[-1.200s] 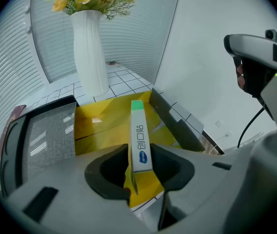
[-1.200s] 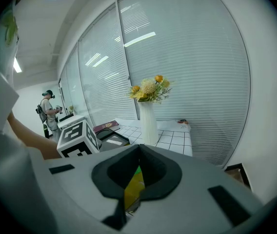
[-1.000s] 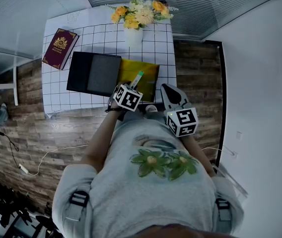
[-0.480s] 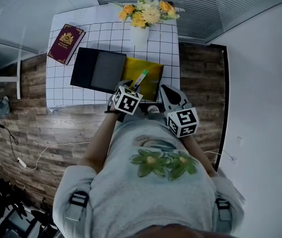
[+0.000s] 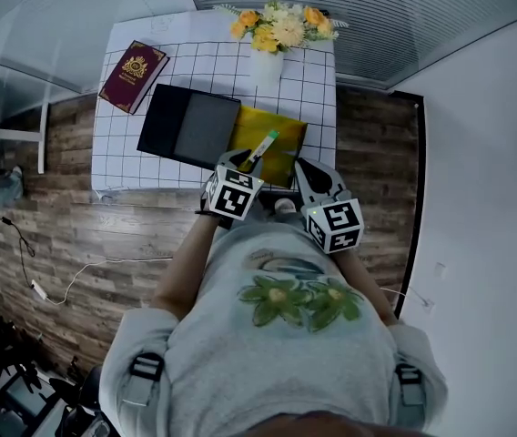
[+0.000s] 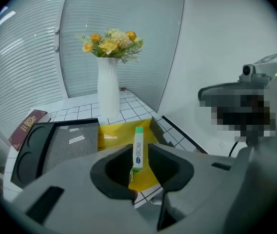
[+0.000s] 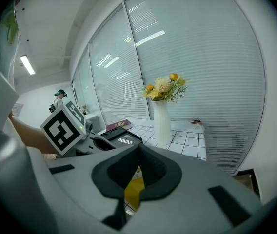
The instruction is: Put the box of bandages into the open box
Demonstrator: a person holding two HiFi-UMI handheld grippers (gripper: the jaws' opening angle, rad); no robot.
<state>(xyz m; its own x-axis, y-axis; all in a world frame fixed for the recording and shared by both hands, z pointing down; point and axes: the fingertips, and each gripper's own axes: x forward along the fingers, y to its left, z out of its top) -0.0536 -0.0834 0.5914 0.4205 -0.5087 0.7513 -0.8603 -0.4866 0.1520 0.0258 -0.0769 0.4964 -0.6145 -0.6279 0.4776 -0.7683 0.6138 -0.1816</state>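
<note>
A slim white box of bandages (image 5: 263, 144) with a green end stands up between the jaws of my left gripper (image 5: 243, 160), over a yellow flat packet (image 5: 281, 127) near the table's front edge. In the left gripper view the box of bandages (image 6: 138, 147) sits upright in my left gripper (image 6: 138, 155); the jaws have just been closing, and the pads now press on its sides. The open black box (image 5: 190, 127), with a dark grey inside, lies just left of the packet. My right gripper (image 5: 306, 166) hovers to the right, jaws together, with nothing held.
A white vase of yellow flowers (image 5: 268, 62) stands at the back of the checked tablecloth (image 5: 126, 144). A dark red book (image 5: 133, 76) lies at the back left. Wooden floor with a cable (image 5: 67, 280) surrounds the table; window blinds run behind it.
My left gripper has lifted a little with the box of bandages in it. The right gripper has stayed where it was.
</note>
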